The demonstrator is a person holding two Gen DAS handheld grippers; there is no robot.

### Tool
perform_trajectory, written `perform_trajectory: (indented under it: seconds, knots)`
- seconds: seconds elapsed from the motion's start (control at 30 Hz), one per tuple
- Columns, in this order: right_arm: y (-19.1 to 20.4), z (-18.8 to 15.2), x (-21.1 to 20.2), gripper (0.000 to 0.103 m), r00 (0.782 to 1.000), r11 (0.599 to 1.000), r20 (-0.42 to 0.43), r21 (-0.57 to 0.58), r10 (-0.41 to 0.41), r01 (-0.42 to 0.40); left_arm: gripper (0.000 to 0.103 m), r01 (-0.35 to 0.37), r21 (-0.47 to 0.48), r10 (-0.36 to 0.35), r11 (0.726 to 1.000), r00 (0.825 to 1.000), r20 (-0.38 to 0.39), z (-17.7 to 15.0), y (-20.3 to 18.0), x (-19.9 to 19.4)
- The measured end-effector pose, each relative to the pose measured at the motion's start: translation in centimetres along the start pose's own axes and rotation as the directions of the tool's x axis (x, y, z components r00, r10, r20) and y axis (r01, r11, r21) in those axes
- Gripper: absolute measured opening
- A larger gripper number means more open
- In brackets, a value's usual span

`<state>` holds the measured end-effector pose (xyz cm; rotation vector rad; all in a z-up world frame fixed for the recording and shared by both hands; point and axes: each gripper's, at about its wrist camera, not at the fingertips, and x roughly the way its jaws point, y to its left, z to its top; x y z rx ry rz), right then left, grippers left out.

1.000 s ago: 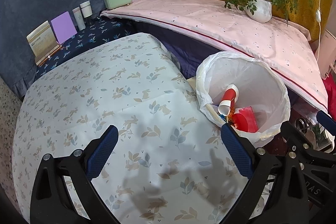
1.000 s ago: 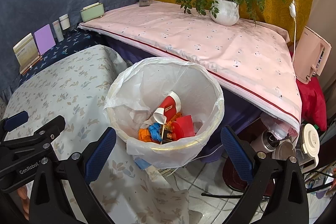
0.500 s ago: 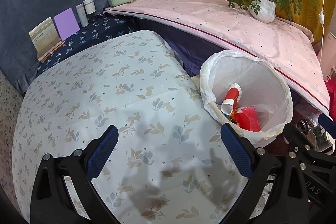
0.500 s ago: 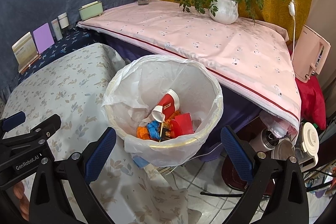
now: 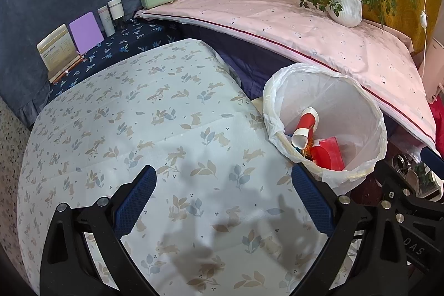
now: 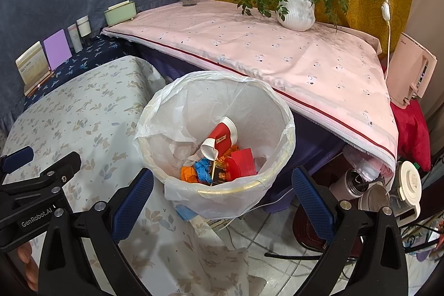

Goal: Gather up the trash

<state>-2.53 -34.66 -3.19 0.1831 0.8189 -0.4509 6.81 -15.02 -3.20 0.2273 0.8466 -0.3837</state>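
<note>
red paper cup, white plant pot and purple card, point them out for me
red paper cup [image 6: 220, 136], right wrist view, on its red side
white plant pot [image 6: 297, 14], right wrist view, on its ribbed wall
purple card [image 5: 85, 32], left wrist view, on its face

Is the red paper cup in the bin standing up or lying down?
Lying down, tipped over. The red paper cup rests on its side on the other trash in the bin, white rim pointing down-left.
</note>
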Motion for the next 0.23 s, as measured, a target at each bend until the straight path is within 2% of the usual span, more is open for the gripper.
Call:
perform_trajectory:
  seconds: [0.23]
  knots:
    - [0.01,-0.08,0.03,0.096,1.0,1.0,0.001,0.004,0.001,-0.001,0.094,0.012,-0.009,-0.012,1.0,1.0,-0.003,-0.02,0.26,0.35]
